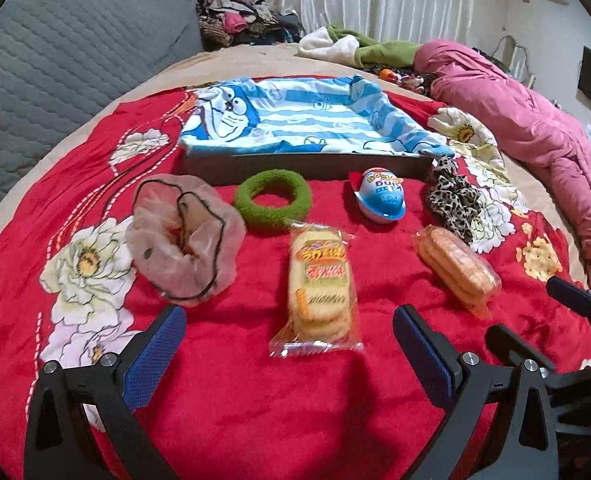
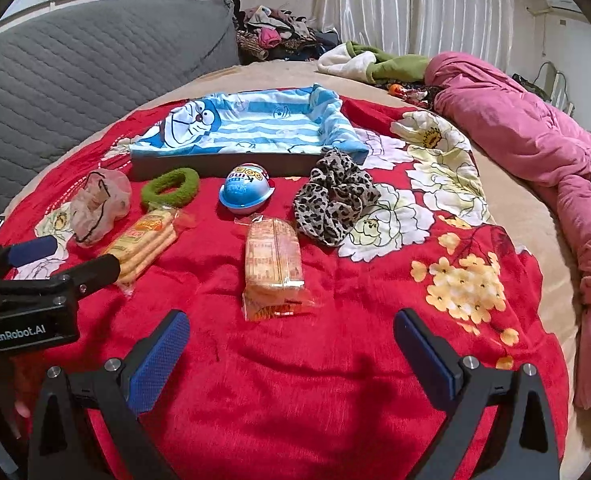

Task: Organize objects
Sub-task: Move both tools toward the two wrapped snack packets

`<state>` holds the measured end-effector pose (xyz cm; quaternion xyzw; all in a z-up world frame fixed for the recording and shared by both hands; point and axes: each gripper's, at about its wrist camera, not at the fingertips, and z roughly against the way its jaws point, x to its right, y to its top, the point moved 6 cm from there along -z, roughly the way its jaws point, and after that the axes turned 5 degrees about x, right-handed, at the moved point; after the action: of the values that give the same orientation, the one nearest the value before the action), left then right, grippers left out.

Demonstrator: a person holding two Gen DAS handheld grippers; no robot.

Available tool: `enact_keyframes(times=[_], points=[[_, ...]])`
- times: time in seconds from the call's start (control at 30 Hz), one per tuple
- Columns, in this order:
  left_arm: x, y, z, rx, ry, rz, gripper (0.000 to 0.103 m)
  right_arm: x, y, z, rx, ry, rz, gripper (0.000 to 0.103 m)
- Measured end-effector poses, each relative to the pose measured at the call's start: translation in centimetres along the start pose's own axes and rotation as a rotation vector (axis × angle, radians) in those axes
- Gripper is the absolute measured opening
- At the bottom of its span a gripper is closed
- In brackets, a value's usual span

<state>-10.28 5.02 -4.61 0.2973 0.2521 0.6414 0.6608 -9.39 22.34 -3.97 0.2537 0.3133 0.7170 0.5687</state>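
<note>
In front of the box (image 1: 307, 166) with the blue striped cloth (image 1: 295, 116) in it, six small things lie on the red blanket (image 1: 255, 400). The biggest is the puffy pink scrunchie (image 1: 183, 236), at the box's left end – very soft and light, so pinch its rim. The leopard scrunchie (image 2: 333, 208) lies at the box's right end and will squash too. Two cracker packs (image 1: 319, 284) (image 2: 273, 266) lie a bit nearer than the rest – crinkly, slippery, easy to crush, so hold the long sides gently. The green ring (image 1: 273, 200) is fuzzy; grab one side. The toy egg (image 2: 246, 194) is hard, round and may roll. The left gripper (image 1: 289, 334) and right gripper (image 2: 291, 336) are both wide apart, holding nothing.
</note>
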Motion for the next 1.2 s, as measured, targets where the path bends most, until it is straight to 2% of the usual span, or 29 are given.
enact_keyframes(times=[0.4,0.9,1.2], points=[[0.9,0.9,-2.2,-0.025,-0.028,0.006,0.103,1.1,0.5,-3.1,-0.048,-0.007,-0.016,0.103],[1.0,0.8,-3.6,-0.054,0.002,-0.022,0.103,1.0,0.7,-5.6,-0.099,0.007,-0.006,0.102],[1.0,0.8,-3.6,-0.057,-0.007,-0.018,0.102,1.0,0.9,-6.3,-0.119,0.019,0.001,0.093]])
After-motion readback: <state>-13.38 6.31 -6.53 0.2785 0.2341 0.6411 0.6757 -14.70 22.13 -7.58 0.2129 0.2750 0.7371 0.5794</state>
